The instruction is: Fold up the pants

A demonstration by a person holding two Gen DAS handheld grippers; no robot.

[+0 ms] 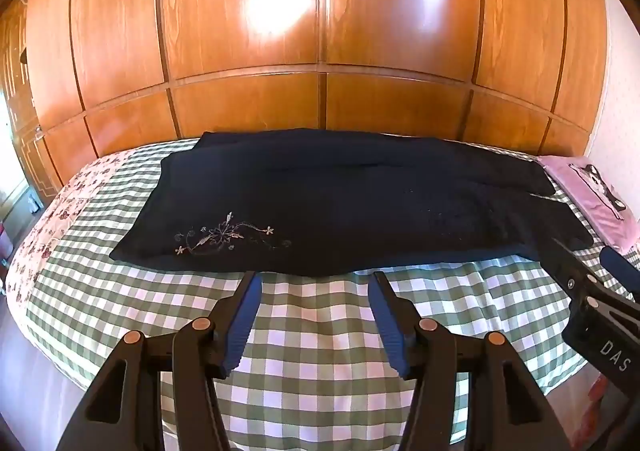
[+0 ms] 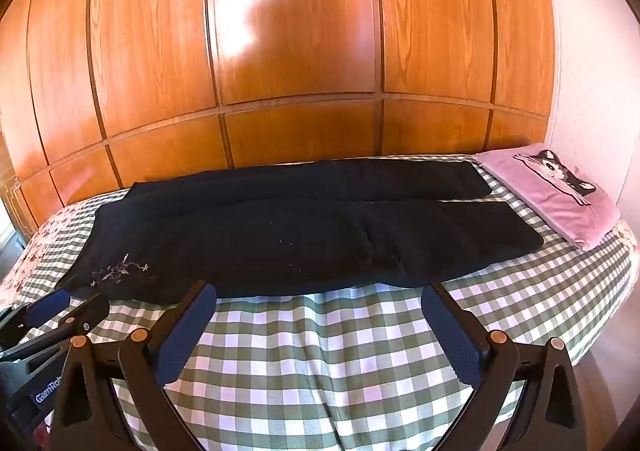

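The left gripper (image 1: 316, 279) has its two blue-padded fingers (image 1: 244, 315) spread apart, and nothing is between them. It hangs over the bare checked cover, just before the near edge of the pants (image 1: 340, 207). The right gripper (image 2: 320, 291) is spread wider, also with nothing between its pads, and it too is near the same edge, a little more to the right. Each gripper shows at the side of the other one's view, so the two are close beside each other.

The pants are dark, almost black, and lie flat and stretched out across the bed (image 1: 312, 339), from left to right. The waist part is on the left, with a small pale flower embroidery (image 1: 224, 235) near its near corner. The two legs go to the right, one behind the other, and the far leg ends a little before the near one.

The bed has a green and white checked cover, with a flowered border on the left. At the right end lies a pink pillow (image 2: 560, 203) with a cat picture, just beside the leg ends. Behind the bed stands a shiny wooden wardrobe (image 1: 320, 31).
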